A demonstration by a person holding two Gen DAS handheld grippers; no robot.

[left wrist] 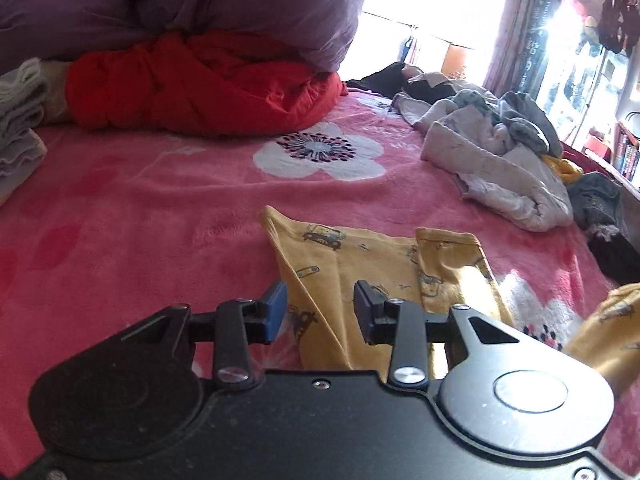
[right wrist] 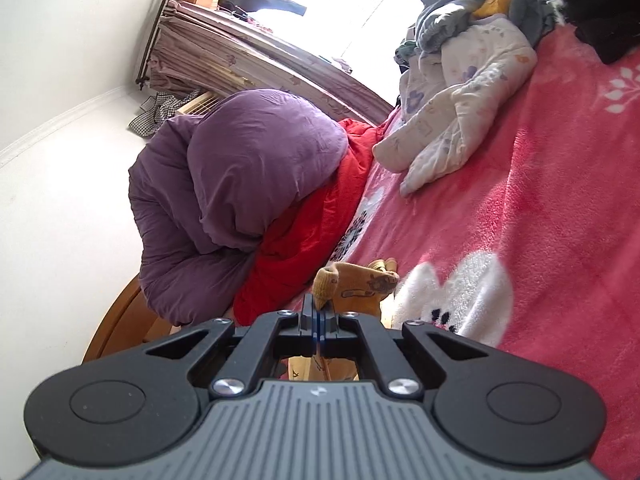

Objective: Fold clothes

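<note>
- The yellow shirt (left wrist: 360,264) lies partly folded on the pink blanket (left wrist: 120,220), at about 5 o'clock from the big white flower (left wrist: 316,156).
- The right gripper (right wrist: 319,314) is pinched tight on a yellow corner of it.
- The left gripper (left wrist: 320,312) hangs over the shirt's left edge, jaws partly apart, nothing pinched.
- Next, I think, the left one must drop and grab that edge to fold it over.

A home bedroom: a bed (left wrist: 160,208) under a pink fleece flower blanket carries a purple duvet (right wrist: 240,176) and red quilt (left wrist: 208,84) bundled at one side, with loose laundry (left wrist: 500,152) heaped nearby. Pleated curtains (right wrist: 224,52) frame a bright window, and what seems a bookshelf (left wrist: 628,152) sits at the edge.
</note>
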